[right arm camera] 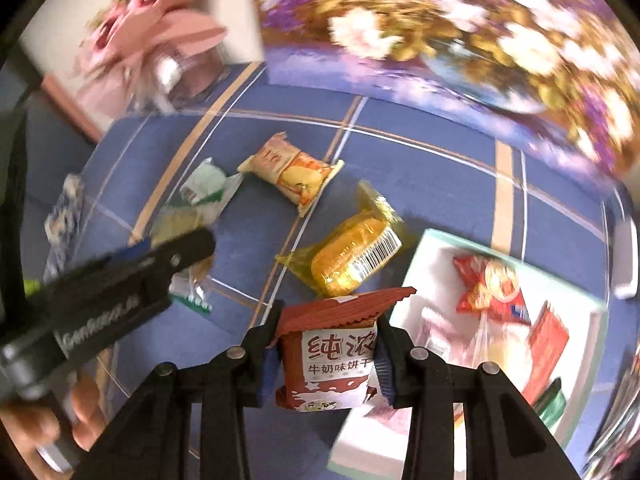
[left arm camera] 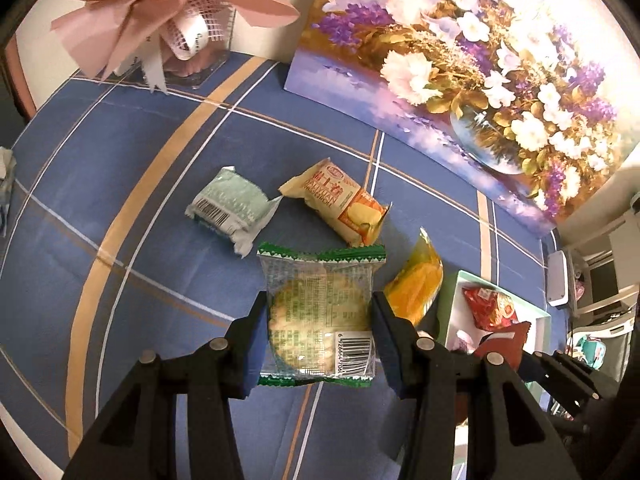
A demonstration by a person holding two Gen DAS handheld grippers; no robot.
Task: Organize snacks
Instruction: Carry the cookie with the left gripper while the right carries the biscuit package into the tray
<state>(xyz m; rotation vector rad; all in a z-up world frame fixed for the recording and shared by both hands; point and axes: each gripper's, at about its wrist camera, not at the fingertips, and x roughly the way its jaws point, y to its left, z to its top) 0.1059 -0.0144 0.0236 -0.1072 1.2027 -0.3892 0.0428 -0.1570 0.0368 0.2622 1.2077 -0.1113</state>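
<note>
Holding two snacks at once right now, one in each hand. My left gripper (left arm camera: 320,336) is pinching a green-edged clear cracker packet (left arm camera: 320,312) by its sides, jaws pressed onto it, up off the blue plaid worktop (left arm camera: 120,184). My right gripper (right arm camera: 326,360) is squeezing a red-brown milk biscuit packet (right arm camera: 330,356) just at the edge of the white box (right arm camera: 424,264), jaws clamped on it.

Progress-wise I'm guessing I'm partway through. The box is already holding a red snack bag (right arm camera: 492,288) and a few other wrappers I can't make out through the blur. Still lying loose on the worktop: a pale green packet (left arm camera: 230,208), an orange-and-cream roll packet (left arm camera: 340,200) and a yellow-wrapped cake (right arm camera: 352,256). So that's three more after these two.
</note>
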